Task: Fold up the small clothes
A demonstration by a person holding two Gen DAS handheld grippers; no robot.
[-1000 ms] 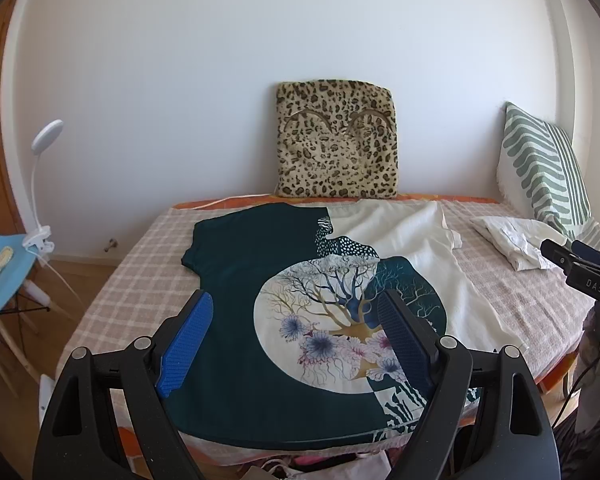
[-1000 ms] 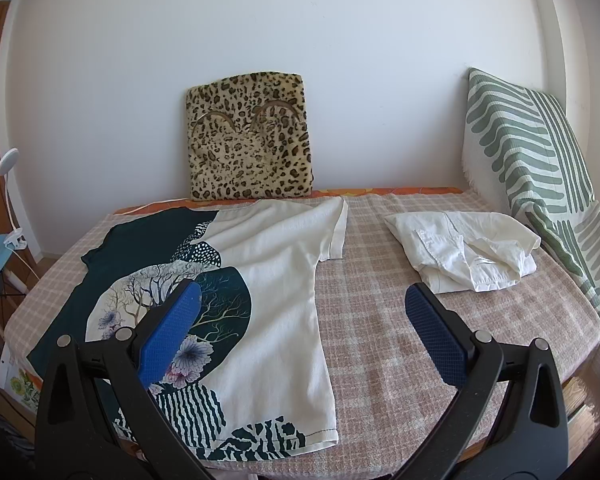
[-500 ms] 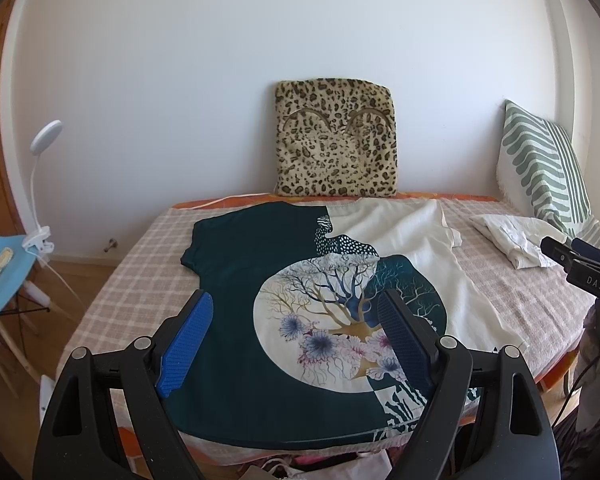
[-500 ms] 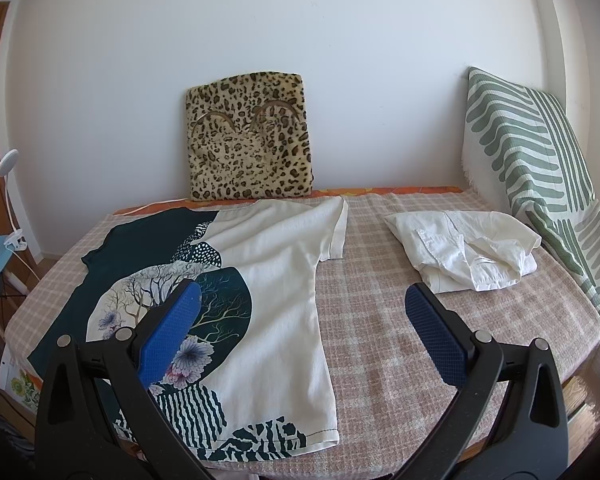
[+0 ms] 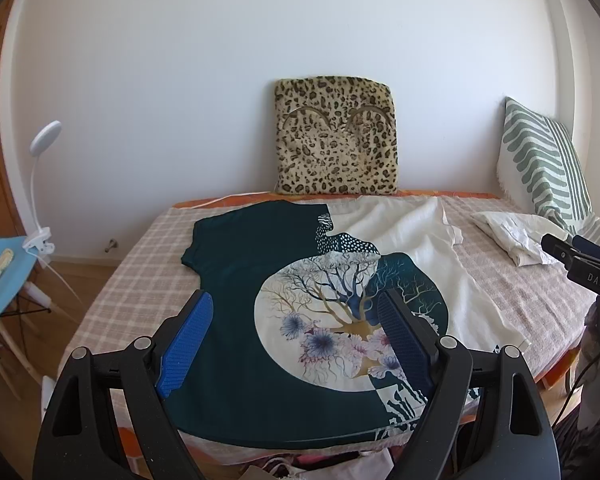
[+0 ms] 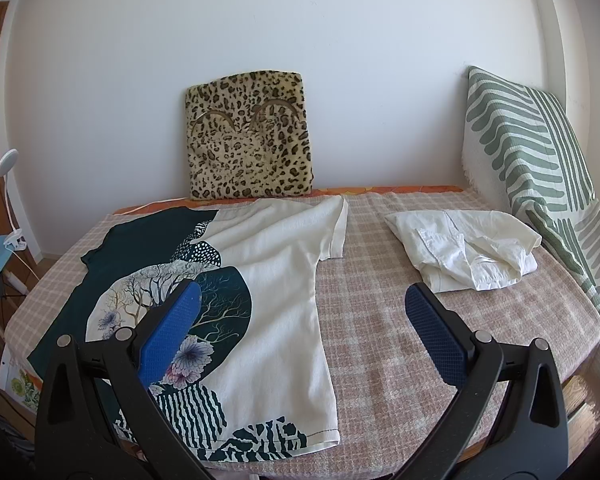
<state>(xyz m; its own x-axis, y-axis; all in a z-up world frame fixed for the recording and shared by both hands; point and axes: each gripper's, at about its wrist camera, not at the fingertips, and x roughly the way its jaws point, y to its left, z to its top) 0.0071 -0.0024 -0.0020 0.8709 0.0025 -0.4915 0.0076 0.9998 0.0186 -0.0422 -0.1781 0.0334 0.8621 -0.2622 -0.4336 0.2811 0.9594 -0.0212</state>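
Note:
A T-shirt (image 5: 236, 280) (image 6: 284, 264), half dark teal and half cream with a round tree-and-flower print, lies spread flat on the checked bed cover (image 6: 400, 320), neck toward the wall. My left gripper (image 5: 294, 312) hovers open above its lower half, nothing between the blue pads. My right gripper (image 6: 300, 304) is open too, over the shirt's cream right side and the bare cover beside it. A folded white garment (image 6: 464, 252) (image 5: 512, 236) lies at the right of the bed. The right gripper's tip shows at the right edge of the left wrist view.
A leopard-print cushion (image 5: 336, 144) leans on the wall behind the bed. A green-striped pillow (image 6: 528, 148) stands at the right. Left of the bed are a blue chair (image 5: 0, 276) and a white clip lamp (image 5: 40, 184). The bed's front edge runs just under both grippers.

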